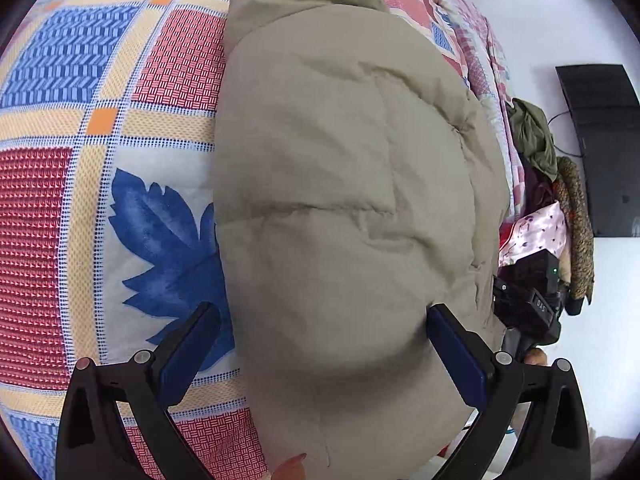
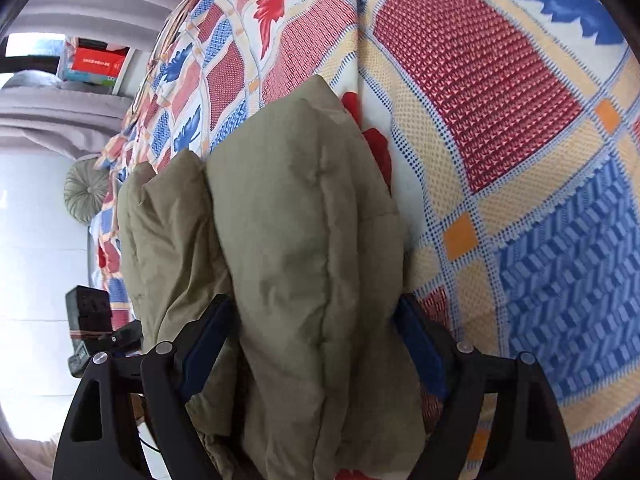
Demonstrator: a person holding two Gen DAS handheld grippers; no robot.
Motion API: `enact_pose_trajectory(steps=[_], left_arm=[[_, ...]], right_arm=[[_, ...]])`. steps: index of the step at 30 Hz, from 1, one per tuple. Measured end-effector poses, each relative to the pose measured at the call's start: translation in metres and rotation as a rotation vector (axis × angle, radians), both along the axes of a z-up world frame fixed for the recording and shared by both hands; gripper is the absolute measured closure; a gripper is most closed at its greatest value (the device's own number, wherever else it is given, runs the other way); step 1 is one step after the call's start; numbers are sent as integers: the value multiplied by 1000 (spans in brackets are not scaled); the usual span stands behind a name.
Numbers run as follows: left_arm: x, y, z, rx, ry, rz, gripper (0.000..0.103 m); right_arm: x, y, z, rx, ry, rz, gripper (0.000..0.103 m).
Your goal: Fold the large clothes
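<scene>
A khaki padded jacket [image 1: 340, 160] lies folded into a thick bundle on a bed with a patterned sheet [image 1: 100, 160]. My left gripper [image 1: 322, 312] stands wide over the bundle's near end. Its right pad touches the fabric, while its left pad stays clear beside the edge. In the right wrist view the same jacket [image 2: 288, 220] bulges up between the wide jaws of my right gripper [image 2: 314, 306], which points down at it. The fabric fills the gap and hides both pad faces. A person's fingertip [image 1: 292, 464] shows at the bottom.
The sheet [image 2: 520, 160] spreads broadly beside the jacket. Past the bed's edge lie a pile of clothes [image 1: 536, 140] and a black panel [image 1: 604, 148] on a white floor. A round cushion [image 2: 86, 190] and a red box [image 2: 96, 62] sit beyond.
</scene>
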State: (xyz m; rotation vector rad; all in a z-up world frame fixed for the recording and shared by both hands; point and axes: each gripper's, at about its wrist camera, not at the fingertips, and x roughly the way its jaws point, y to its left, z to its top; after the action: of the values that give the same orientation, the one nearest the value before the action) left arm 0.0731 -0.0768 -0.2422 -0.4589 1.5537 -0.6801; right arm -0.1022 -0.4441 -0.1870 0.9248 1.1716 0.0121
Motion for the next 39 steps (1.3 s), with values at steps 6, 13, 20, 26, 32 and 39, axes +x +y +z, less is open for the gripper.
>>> enact_pose_trajectory(steps=[6,13,20,26,32,39], left_arm=[[4,-8,-3,-17,-9,-7,0],[10,-16,-6,-31,-22,-28,0],[25,-24,-24,-97,12,-38,0],[28,-38,-33,-93,24,-32,0],[24,-41,-38,-94,60,-40,0],[15,-54,-17,-52,-9,-65,10]], right_arm=[[7,0,-6,144,-59,15,13],[21,12,3,127,-86,111,0],[51,33,-7,59,-31,240,0],[66,40,-21,59,10,274,0],[68,41,-26,58,41,248,0],[67,42,-19,62,68,213,13]])
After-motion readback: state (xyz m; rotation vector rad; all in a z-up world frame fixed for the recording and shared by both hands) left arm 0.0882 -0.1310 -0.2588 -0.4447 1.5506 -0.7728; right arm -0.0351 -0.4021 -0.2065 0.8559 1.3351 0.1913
